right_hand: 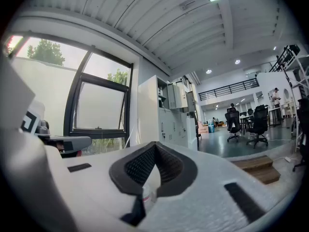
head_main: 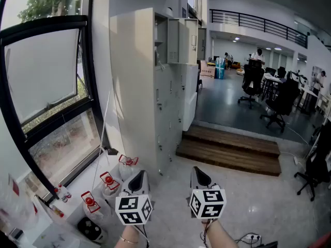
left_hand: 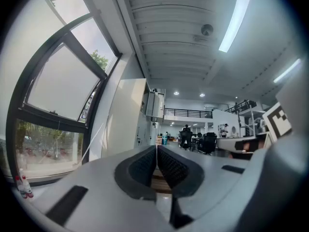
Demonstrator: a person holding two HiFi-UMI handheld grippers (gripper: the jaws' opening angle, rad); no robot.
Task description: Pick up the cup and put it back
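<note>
Both tools are carried level in front of the body, pointed out into the room rather than down at any surface; this reads as a carrying or waiting posture, not a reach. The left gripper [head_main: 137,175], seen in its own view [left_hand: 156,151], has its ribbed black pads pressed together with nothing between them. The right gripper [head_main: 199,173], seen in its own view [right_hand: 153,150], is likewise closed at the tips and empty; only a small bottle behind shows through the gap lower down. No cup can be picked out in any view. A dark round object [head_main: 91,229] sits at the near left on the white ledge [head_main: 72,198], but I cannot tell what it is. Just beside it stand clear bottles with red clip caps [head_main: 109,182], under the large black-framed window [head_main: 46,87]. A tall white metal locker cabinet [head_main: 155,87] stands ahead, with a low wooden step [head_main: 232,146] to its right and black office chairs [head_main: 279,105] far right. Judgement: the task is not yet under way. If the cup is on the ledge, the crowded bottles would hamper a reach to the near left.
</note>
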